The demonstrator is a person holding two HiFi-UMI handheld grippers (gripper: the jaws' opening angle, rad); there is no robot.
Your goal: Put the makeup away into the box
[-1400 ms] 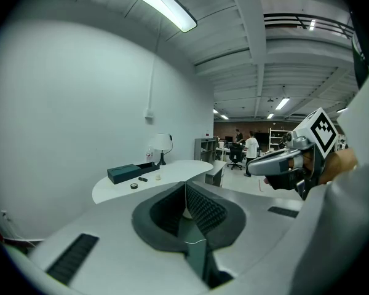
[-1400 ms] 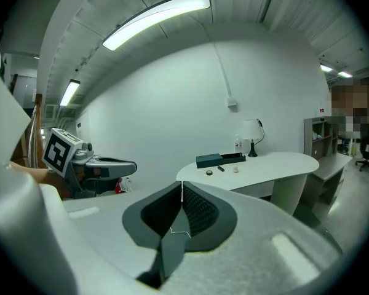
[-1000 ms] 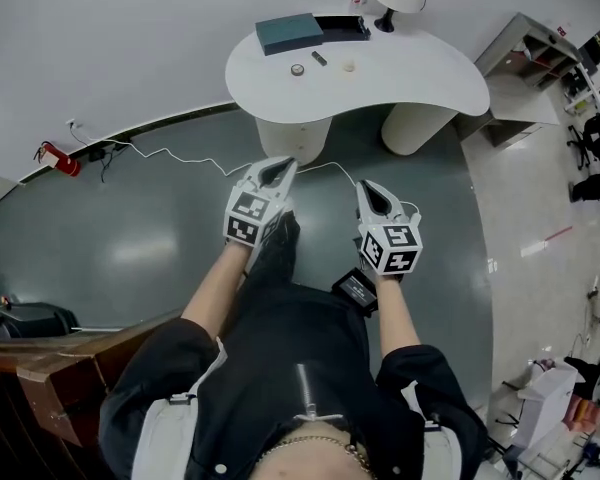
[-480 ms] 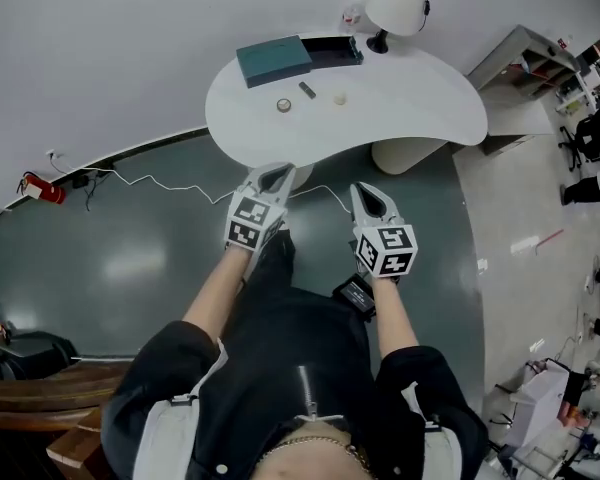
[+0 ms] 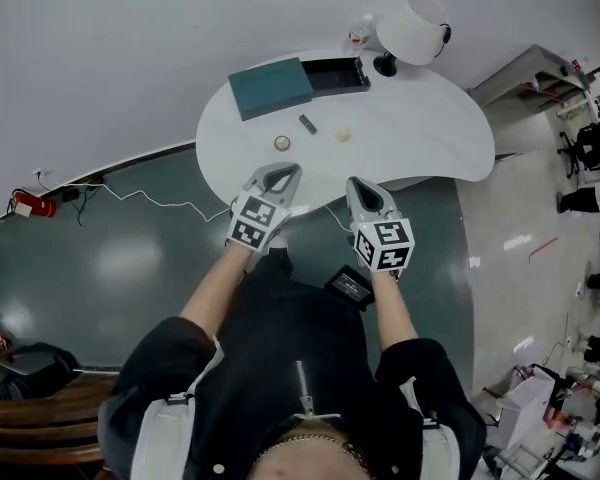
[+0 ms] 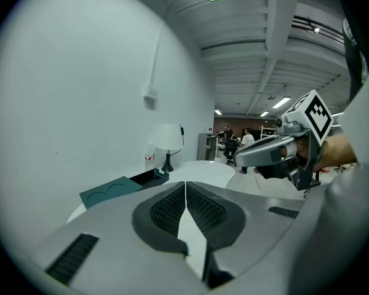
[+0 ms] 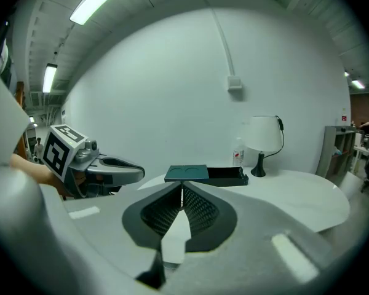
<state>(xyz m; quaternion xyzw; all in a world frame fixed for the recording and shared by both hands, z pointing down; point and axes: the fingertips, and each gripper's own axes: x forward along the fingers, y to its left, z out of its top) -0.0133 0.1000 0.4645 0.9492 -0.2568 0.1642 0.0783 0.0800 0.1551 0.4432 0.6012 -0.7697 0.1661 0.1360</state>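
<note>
On the white table (image 5: pixel 430 128) lie a small round compact (image 5: pixel 282 143), a dark stick (image 5: pixel 308 123) and a small cream piece (image 5: pixel 344 135). Behind them sits an open black box (image 5: pixel 335 73) with its teal lid (image 5: pixel 270 88) laid beside it on the left. My left gripper (image 5: pixel 283 173) hovers at the table's near edge, just short of the compact, shut and holding nothing. My right gripper (image 5: pixel 358 186) is level with it to the right, also shut and holding nothing. The right gripper view shows the lid (image 7: pixel 186 173) and box (image 7: pixel 226 176) straight ahead.
A white lamp (image 5: pixel 412 28) and a small bottle (image 5: pixel 358 36) stand at the table's back edge by the wall. A white cable (image 5: pixel 150 200) runs across the dark floor on the left. Shelving (image 5: pixel 525 73) stands to the right of the table.
Both grippers have travelled forward side by side to the table's near edge. The table and its items now sit closer and larger in the head view. Neither gripper's jaws have changed.
</note>
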